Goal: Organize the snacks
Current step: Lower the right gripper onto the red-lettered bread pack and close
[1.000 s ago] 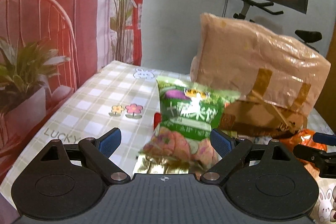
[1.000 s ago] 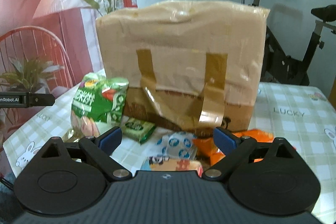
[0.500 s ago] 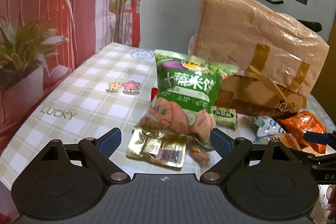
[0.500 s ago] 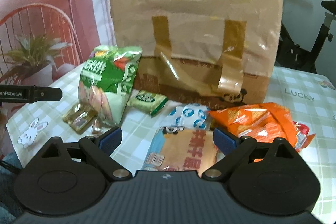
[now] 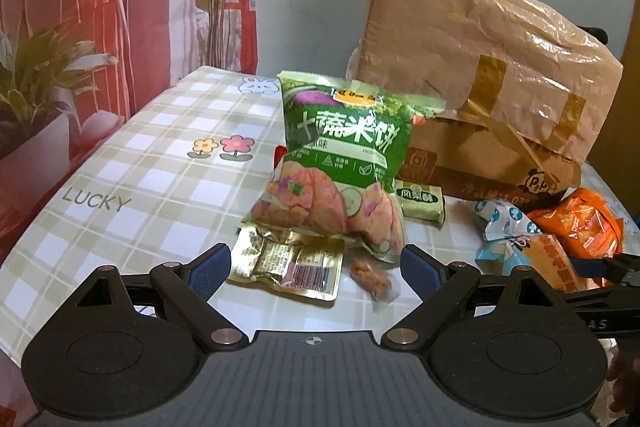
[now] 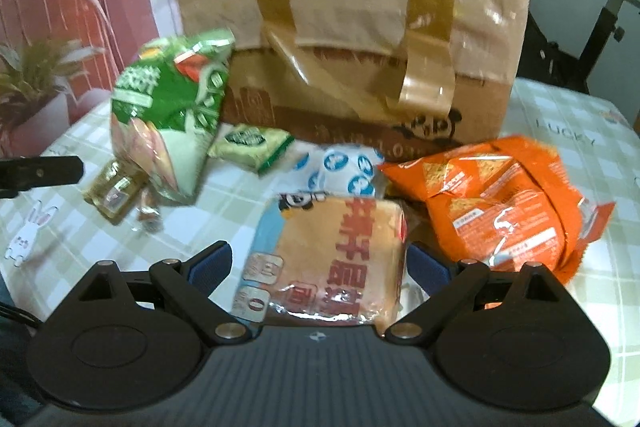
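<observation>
Both tools low over the checked tablecloth (image 5: 132, 163), nothing held. Left gripper (image 5: 316, 267): fingers spread wide; between and just ahead of the tips lie a flat gold foil packet (image 5: 288, 263) and a small clear-wrapped sweet (image 5: 370, 275), the sweet nearer the right-hand pad. Beyond them the big green rice-cracker bag (image 5: 346, 163) stands propped, its bottom seam overlapping the far edge of the foil packet. Right gripper (image 6: 318, 267): fingers likewise apart, the pale bread-slice pack (image 6: 328, 259) lying between them, its near end under the tool body; right pad looks close to the pack's edge, contact not certain. Ahead of the tips, a blue-and-white wrapped item (image 6: 344, 171); off the right finger, the orange chip bags (image 6: 504, 203); off the left, the small green biscuit pack (image 6: 252, 147). The tall tan paper-and-tape carrier bag (image 6: 352, 27) stands behind all, apparently where the snacks should go. Risks, as judged: foil packet is thin and flat, so pads may skate over it or close on air; dragging it could pull the green bag's base and topple it forward onto the fingers. Sweet may be caught alongside or flicked away. On the right, a hard squeeze would crush the soft bread, while a light one lets slick film slip. Crowding means the right finger could snag an orange bag.
</observation>
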{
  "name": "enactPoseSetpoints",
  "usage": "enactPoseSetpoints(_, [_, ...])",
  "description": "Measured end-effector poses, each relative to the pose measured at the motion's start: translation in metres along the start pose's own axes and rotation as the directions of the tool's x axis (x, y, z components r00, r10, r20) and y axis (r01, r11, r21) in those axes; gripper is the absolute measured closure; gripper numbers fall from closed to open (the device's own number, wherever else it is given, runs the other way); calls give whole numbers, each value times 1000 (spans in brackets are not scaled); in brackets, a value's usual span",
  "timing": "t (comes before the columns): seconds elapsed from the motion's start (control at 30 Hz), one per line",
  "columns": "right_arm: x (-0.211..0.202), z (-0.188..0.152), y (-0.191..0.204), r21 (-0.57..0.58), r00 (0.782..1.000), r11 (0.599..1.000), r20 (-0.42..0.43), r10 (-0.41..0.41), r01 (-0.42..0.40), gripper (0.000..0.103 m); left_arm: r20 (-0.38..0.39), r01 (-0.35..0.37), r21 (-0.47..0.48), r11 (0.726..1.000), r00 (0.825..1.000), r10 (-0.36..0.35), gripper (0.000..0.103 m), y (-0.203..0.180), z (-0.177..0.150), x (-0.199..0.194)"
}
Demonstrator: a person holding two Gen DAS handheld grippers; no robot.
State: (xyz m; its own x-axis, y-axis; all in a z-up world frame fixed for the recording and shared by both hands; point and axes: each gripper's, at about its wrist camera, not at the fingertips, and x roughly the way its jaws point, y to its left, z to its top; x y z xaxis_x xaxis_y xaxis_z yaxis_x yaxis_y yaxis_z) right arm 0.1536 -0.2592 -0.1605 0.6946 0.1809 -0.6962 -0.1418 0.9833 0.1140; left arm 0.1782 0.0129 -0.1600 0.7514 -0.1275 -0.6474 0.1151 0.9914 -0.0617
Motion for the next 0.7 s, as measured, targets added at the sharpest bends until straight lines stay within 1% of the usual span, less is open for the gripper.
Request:
enactPoseSetpoints(0.13, [8, -3, 0, -1, 1000, 1000, -20, -1, 1, 8, -18, -1, -6, 1000, 1000, 1, 10, 2, -2, 3])
enactPoseSetpoints(0.23, [7, -5, 0, 6, 1000, 1000, -10, 1, -1, 17, -35, -5, -17, 1000, 999, 4, 11, 4, -3, 8])
enactPoseSetpoints(0.27, [6, -5, -2, 12, 1000, 1000, -5, 7, -7, 21, -39, -6, -20, 1000, 999, 5, 12, 5, -3, 10])
enactPoseSetpoints(0.3, [4, -5, -4, 20, 1000, 1000, 1, 14, -14, 22, -44, -8, -24, 1000, 999, 7, 13, 6, -4, 11])
enactPoseSetpoints(0.4, [2, -7, -6, 27, 999, 999, 7, 33, -33, 23, -57, -31, -46, 998, 998, 28, 15, 13, -3, 17])
enactPoseSetpoints(0.47, [2, -8, -5, 23, 999, 999, 11, 45, -45, 23, -58, -53, -57, 997, 997, 50, 15, 18, -1, 23])
enactPoseSetpoints(0.5, [2, -8, -4, 22, 999, 999, 12, 49, -50, 23, -63, -79, -47, 996, 995, 76, 15, 21, 0, 25])
enactPoseSetpoints(0.57, [2, -8, -4, 19, 999, 998, 13, 51, -51, 23, -74, -92, -68, 993, 993, 87, 17, 26, 1, 32])
enactPoseSetpoints(0.63, [2, -8, -3, 18, 998, 998, 14, 53, -53, 23, -96, -90, -94, 991, 992, 81, 25, 32, 1, 39])
enactPoseSetpoints(0.7, [3, -8, -4, 22, 998, 998, 15, 56, -56, 23, -129, -92, -132, 987, 989, 75, 40, 37, -1, 44])
